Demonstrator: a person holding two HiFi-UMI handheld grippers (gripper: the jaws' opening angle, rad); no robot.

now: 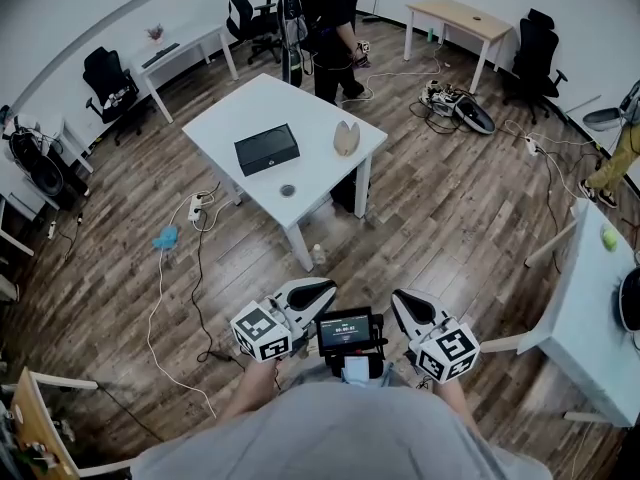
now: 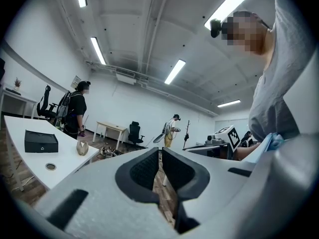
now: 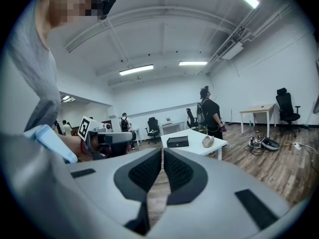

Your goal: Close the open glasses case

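Head view: left gripper [image 1: 305, 296] and right gripper [image 1: 412, 310] are side by side close to the person's body, well apart from the white table [image 1: 230, 118] across the wood floor. Tan glasses case [image 1: 345, 137] sits on that table near its right edge, beside a black box [image 1: 267, 149]; a small round disc [image 1: 288, 190] lies nearer the front edge. Left and right gripper views: jaws pressed together on both, nothing between them.

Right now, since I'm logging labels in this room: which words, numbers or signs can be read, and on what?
No text reads clearly.
Small screen: a row of digits, too blurred to read.
Black box: front mark too small to read.
Marker cubes: square patterns only, no letters.
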